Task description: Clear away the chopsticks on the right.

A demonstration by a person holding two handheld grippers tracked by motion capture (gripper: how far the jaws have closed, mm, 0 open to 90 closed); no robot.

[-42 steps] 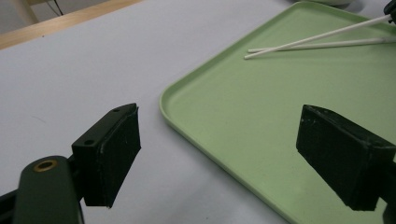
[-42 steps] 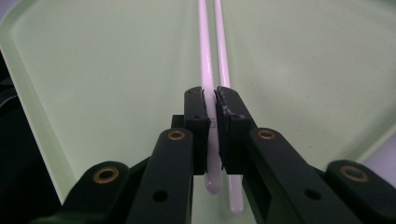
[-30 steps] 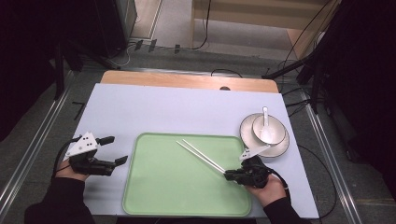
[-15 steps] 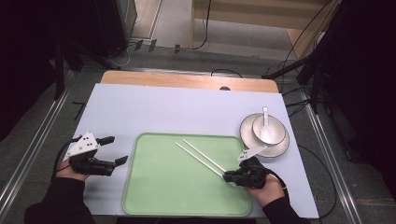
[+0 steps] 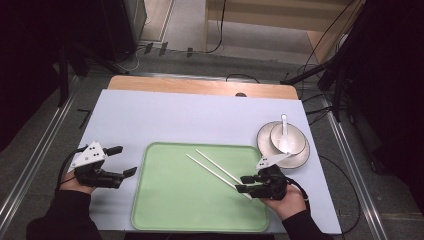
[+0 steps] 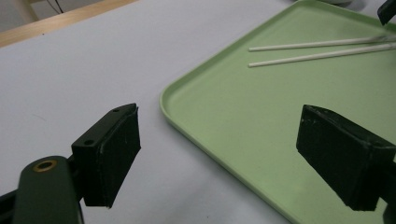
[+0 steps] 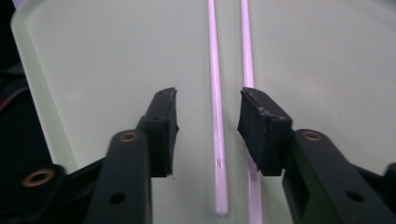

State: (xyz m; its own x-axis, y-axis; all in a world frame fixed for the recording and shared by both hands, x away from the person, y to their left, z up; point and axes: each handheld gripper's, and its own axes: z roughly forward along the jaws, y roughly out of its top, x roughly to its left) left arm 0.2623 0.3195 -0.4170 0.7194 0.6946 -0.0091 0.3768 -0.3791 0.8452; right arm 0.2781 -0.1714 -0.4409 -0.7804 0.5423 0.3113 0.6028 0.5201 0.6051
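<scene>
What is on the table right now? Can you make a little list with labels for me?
tray: green tray on the white table cover
chopsticks: two white chopsticks lying on the tray
dishes: white plate right of the tray, bowl on it, spoon in the bowl
left gripper: open, beside the tray's left edge
right gripper: open, low over the near chopstick ends

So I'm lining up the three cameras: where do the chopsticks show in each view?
High view: the chopsticks lie diagonally on the green tray, their near ends at the right tool.
Left gripper view: upper right, two parallel sticks beyond the left tool, whose jaws stand wide apart.
Right gripper view: centre, running up from between the open jaws.
Shared landmark: the green tray.
</scene>
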